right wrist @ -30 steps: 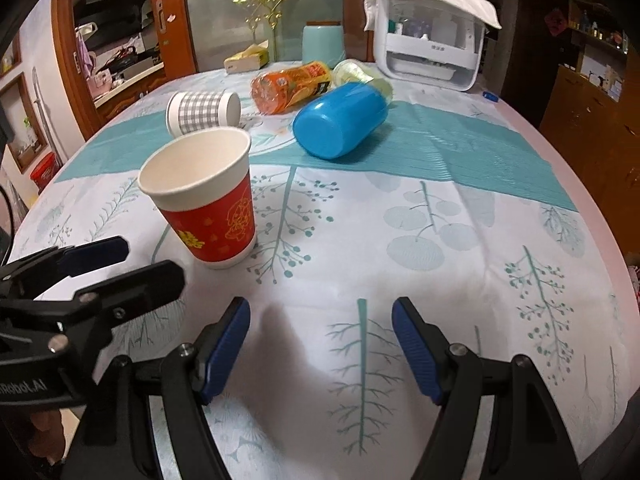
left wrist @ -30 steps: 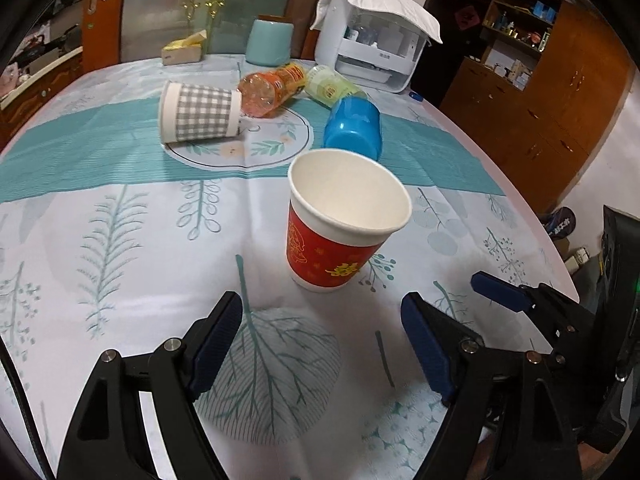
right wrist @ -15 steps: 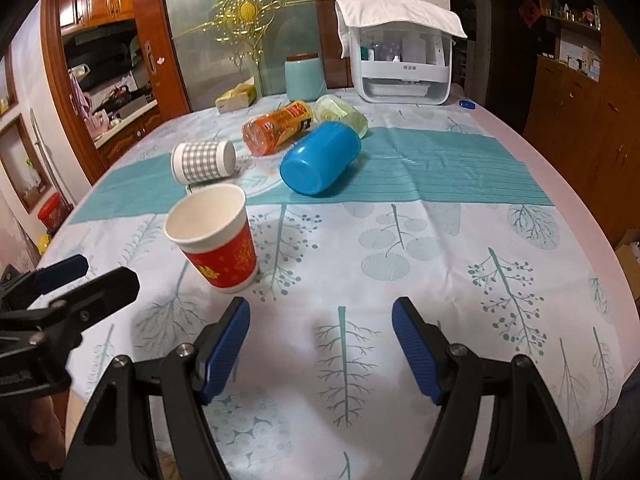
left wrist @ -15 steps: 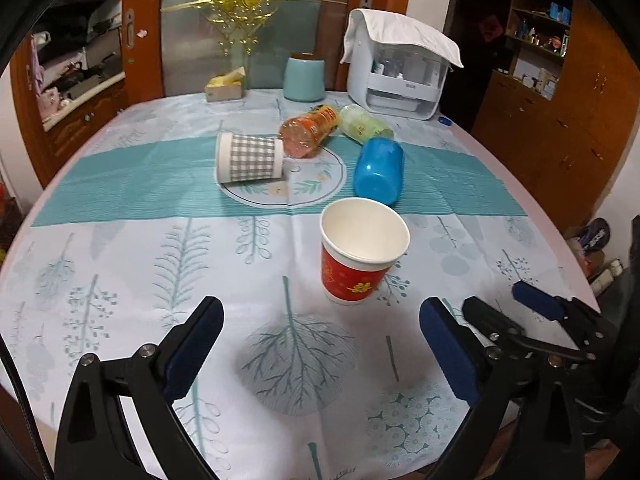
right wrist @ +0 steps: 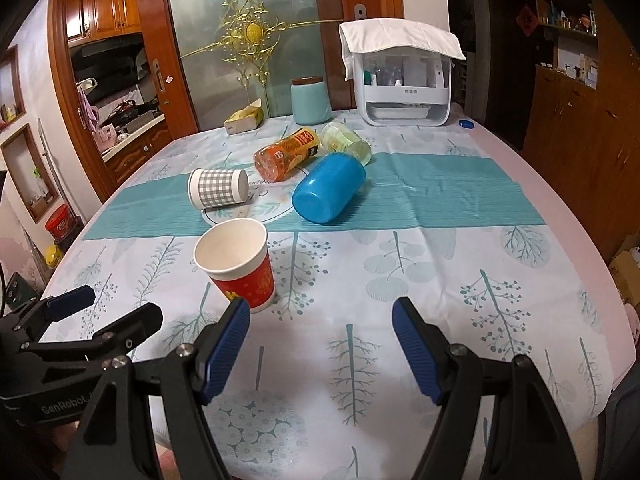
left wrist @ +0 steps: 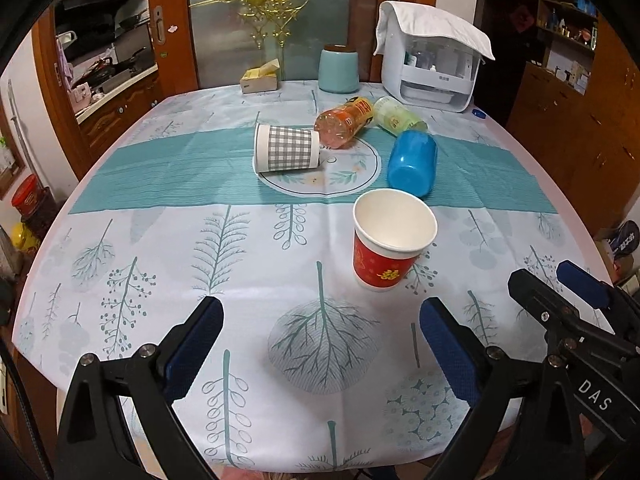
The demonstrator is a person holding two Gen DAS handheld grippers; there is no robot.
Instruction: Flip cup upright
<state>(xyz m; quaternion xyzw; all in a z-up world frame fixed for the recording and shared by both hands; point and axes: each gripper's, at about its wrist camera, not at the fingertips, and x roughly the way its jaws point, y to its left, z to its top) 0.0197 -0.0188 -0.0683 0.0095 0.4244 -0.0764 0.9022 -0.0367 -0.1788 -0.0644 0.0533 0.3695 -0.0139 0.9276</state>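
A red paper cup [left wrist: 387, 245] with a white inside stands upright on the tablecloth; it also shows in the right wrist view [right wrist: 238, 264]. My left gripper [left wrist: 320, 344] is open and empty, near the table's front edge, short of the cup. My right gripper [right wrist: 320, 344] is open and empty, to the right of the cup. A grey checked paper cup [left wrist: 286, 153] lies on its side farther back [right wrist: 218, 188]. A blue plastic cup [left wrist: 413, 162] lies on its side beside it [right wrist: 328, 188].
An orange bottle [left wrist: 346, 122] and a pale green bottle [left wrist: 396, 116] lie behind the cups. A teal canister [left wrist: 338, 69], a white storage box [left wrist: 434, 64] under a cloth and a tissue box [left wrist: 259, 78] stand at the back. Wooden cabinets flank the table.
Both grippers have pulled back and up from the red cup, which stays upright on the table. The view now takes in the whole table.
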